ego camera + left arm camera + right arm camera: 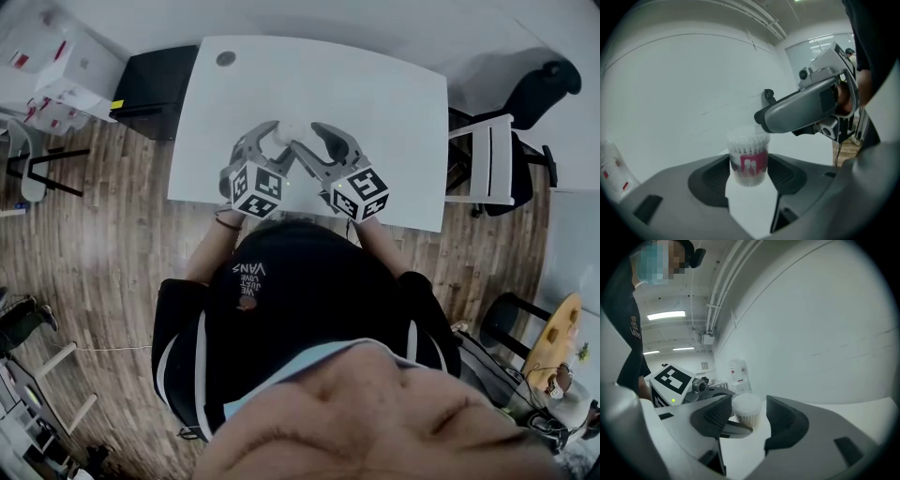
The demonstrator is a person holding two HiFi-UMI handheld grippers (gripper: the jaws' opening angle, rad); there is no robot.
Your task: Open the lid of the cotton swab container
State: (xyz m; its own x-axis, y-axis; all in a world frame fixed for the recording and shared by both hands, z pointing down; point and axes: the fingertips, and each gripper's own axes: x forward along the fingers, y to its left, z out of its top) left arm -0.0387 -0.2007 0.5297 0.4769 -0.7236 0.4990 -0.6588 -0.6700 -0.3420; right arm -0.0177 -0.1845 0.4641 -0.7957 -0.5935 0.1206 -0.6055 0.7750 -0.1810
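Observation:
The cotton swab container [749, 161] is a clear cup with a pink label, packed with white swabs. It stands on the white table [375, 103] near its front edge. My left gripper [749, 172] is shut on the cup's body, a pad against each side. My right gripper [749, 416] is open around the cup's top [747, 408], with a small gap at the right pad. In the left gripper view, a right finger [806, 110] reaches over the cup. In the head view both grippers [274, 139] [305, 141] meet at the container [287, 134]. I cannot tell whether the lid is on.
A black cabinet [155, 89] stands at the table's left end, with white boxes [56, 66] beyond it. A white chair [492, 159] and a black office chair [539, 94] are at the right. A round grommet [226, 58] sits in the table's far left corner.

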